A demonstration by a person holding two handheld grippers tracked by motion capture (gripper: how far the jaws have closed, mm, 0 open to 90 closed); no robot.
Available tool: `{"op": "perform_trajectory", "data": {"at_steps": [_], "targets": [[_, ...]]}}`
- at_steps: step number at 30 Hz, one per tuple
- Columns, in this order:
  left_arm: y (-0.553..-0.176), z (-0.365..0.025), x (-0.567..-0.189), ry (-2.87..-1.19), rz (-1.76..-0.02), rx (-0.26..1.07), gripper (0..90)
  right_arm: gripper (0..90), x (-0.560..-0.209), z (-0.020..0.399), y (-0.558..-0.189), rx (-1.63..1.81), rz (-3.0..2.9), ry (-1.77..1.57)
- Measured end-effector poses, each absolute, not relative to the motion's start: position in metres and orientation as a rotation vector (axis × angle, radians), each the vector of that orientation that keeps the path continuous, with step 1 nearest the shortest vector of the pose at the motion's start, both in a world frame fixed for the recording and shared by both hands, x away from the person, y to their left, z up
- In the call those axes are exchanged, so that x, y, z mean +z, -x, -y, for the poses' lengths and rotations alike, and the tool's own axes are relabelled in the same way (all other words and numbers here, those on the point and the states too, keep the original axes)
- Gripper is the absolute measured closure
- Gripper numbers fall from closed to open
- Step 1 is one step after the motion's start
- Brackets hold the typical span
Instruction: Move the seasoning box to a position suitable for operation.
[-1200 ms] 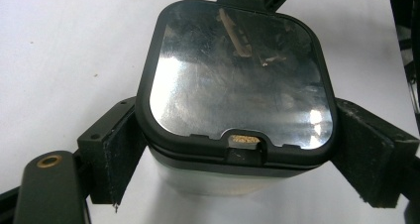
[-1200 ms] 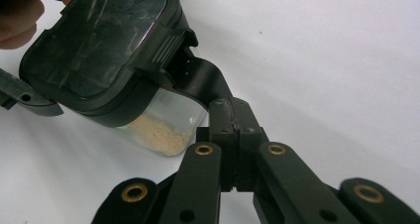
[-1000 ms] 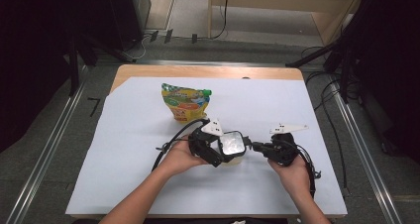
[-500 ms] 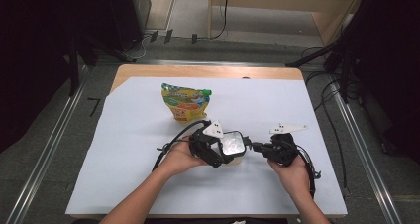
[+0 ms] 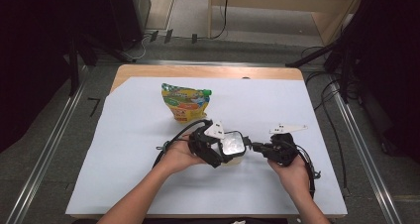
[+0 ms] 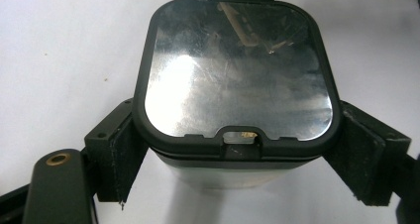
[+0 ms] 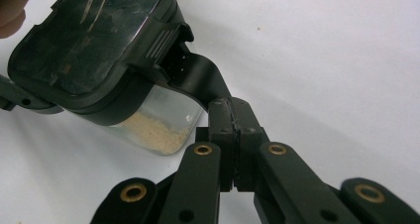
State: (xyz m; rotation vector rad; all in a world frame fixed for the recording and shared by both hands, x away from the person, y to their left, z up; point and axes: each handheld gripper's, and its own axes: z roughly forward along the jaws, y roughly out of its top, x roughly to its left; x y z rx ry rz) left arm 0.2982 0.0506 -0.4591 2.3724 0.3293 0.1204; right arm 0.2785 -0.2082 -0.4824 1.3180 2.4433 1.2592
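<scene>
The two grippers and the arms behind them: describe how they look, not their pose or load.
Both the left gripper and right gripper are black, with brass-coloured pivot pins on jointed links and flat dark pads. A pale three-cornered plate tops each; black cables trail off. The forearms are bare, no sleeves.

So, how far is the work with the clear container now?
Done: beige grains lie in the clear container, and its black lid sits on top. In hand: the left gripper clamps the container's sides, and the right gripper pinches the lid's flap. Left: probably working that flap. The colourful pouch stands apart.
</scene>
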Motion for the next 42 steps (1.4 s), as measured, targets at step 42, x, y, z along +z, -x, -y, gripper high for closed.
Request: {"op": "perform_trajectory", "data": {"at_steps": [42], "targets": [[-0.2997, -0.0494, -0.4512, -2.401, -0.314, 0.114, 18.2, 90.0, -0.4824, 0.2055, -0.2782, 1.265, -2.443, -1.313]]}}
